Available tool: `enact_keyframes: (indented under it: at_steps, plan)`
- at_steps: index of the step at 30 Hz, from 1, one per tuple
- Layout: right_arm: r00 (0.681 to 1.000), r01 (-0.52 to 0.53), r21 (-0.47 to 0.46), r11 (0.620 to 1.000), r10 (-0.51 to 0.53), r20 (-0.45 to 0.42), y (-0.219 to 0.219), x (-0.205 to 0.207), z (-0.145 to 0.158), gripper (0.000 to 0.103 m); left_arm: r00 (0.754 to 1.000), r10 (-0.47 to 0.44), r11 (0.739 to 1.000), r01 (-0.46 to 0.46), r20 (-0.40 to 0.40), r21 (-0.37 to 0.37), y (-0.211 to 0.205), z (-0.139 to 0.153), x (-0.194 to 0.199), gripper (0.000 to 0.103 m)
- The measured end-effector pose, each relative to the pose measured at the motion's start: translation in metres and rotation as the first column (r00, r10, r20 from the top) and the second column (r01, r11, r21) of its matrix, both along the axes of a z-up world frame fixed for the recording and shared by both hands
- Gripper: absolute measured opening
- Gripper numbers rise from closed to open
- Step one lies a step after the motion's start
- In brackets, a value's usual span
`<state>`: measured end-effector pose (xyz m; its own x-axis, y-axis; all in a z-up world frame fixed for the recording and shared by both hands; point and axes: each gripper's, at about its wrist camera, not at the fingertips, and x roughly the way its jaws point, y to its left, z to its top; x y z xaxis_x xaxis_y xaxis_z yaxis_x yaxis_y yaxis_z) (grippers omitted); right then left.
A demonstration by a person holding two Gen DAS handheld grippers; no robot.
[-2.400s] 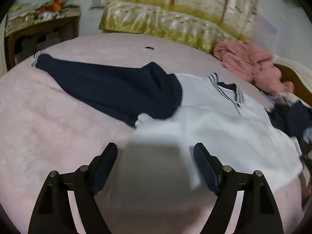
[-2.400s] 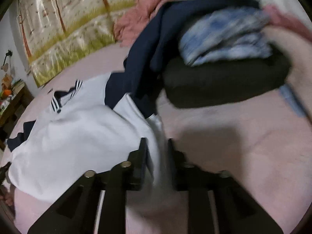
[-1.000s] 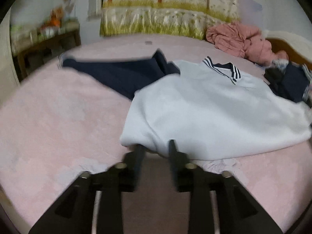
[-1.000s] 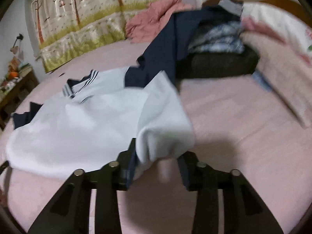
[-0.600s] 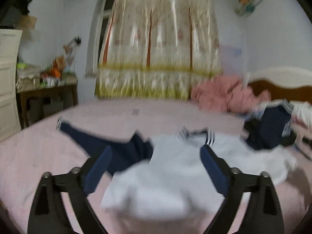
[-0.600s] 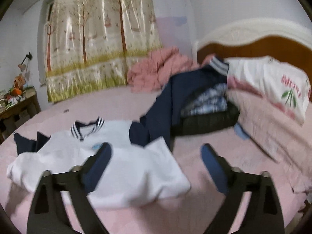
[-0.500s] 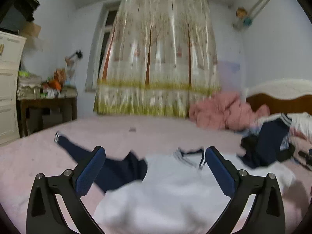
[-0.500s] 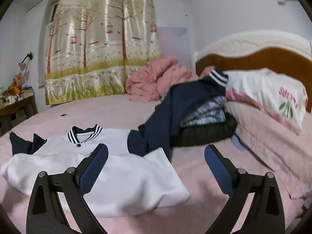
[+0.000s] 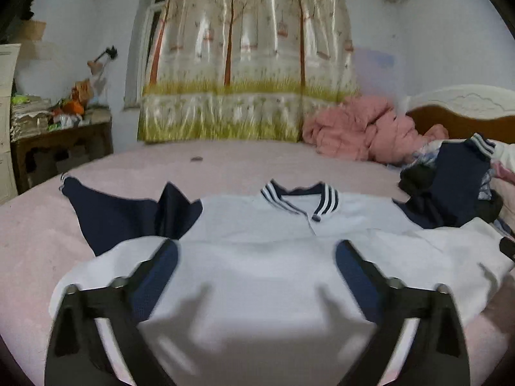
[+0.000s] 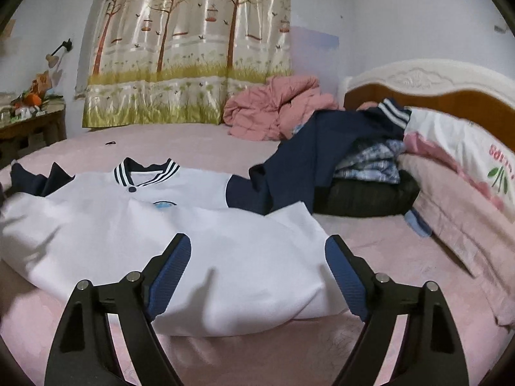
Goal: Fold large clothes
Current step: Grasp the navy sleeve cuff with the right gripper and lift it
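While the white jacket (image 10: 167, 234) is lying flat on the pink bedsheet (image 10: 402, 257), both tongs are hovering over its near hem w/ nothing in them. Going left to right in the right wrist view: a dark wooden side table (image 10: 29, 128) w/ clutter on top is sitting at the far left; next, a shiny curtain (image 10: 190, 45) printed w/ trees, birdcages and yellow-green grass is hanging at the back. Jacket's navy sleeve (image 10: 42, 180) is poking out at left; its knit collar (image 10: 146, 170), navy w/ white stripes, is lying open, and a small pale-blue chest badge (image 10: 164, 205) is showing below it, too blurred to read. Fabric is looking smooth and thick, hem rolled over in a soft fold.

Right gripper (image 10: 257, 273) is standing wide, blue ribbed pads well apart, jaws closing a bit, no cloth between them; the hem is lying just beyond the tips. A crumpled pink quilt (image 10: 276, 109) is bunching up by the curtain; a navy garment (image 10: 322, 151) is draping over a black cushion-like lump (image 10: 363, 199). A white pillow (image 10: 466, 151) at far right is carrying red lettering, possibly "8dr", plus a green leaf sprig. A curved white-and-wood headboard (image 10: 434, 83) is rising behind.

Left gripper (image 9: 257, 273) is likewise gaping, jaws closing slightly, empty, over mid-jacket.
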<state>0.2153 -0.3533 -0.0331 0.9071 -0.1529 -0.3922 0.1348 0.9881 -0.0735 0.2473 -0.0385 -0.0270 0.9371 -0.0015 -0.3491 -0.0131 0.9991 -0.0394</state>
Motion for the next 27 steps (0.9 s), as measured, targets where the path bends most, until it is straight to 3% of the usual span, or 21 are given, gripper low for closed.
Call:
enact_keyframes:
  at_steps: [6, 11, 15, 18, 22, 25, 27]
  plan:
    - [1.000, 0.002, 0.125, 0.992, 0.000, -0.016, -0.024, -0.001, 0.003, 0.076, 1.000, -0.009, 0.998, 0.010, 0.016, -0.063, 0.010, -0.005, 0.000, 0.090]
    - [0.998, 0.056, 0.221, 0.974, -0.063, 0.025, -0.080, 0.011, 0.050, 0.073, 1.000, -0.006, 0.999, 0.007, 0.024, -0.051, 0.009, -0.003, -0.003, 0.090]
    - [0.997, 0.075, 0.394, 0.916, -0.081, -0.001, -0.145, 0.044, 0.095, 0.068, 1.000, -0.004, 1.000, 0.005, 0.019, -0.030, 0.007, -0.001, -0.002, 0.093]
    - [0.994, 0.107, 0.481, 0.870, -0.095, -0.050, -0.185, 0.082, 0.114, 0.062, 1.000, -0.005, 0.998, 0.005, -0.008, -0.057, 0.013, -0.003, 0.004, 0.093]
    - [0.986, 0.165, 0.543, 0.823, -0.120, -0.117, -0.217, 0.126, 0.110, 0.058, 0.997, -0.020, 0.988, 0.009, -0.071, -0.156, 0.035, -0.001, 0.025, 0.093]
    - [0.981, 0.189, 0.604, 0.774, -0.117, -0.156, -0.235, 0.150, 0.092, 0.051, 0.997, 0.010, 0.990, -0.020, -0.073, -0.139, 0.041, -0.003, 0.037, 0.093]
    - [0.982, 0.181, 0.613, 0.769, -0.105, -0.159, -0.242, 0.163, 0.084, 0.048, 0.995, -0.003, 0.990, -0.011, -0.102, -0.139, 0.039, -0.015, 0.041, 0.093]
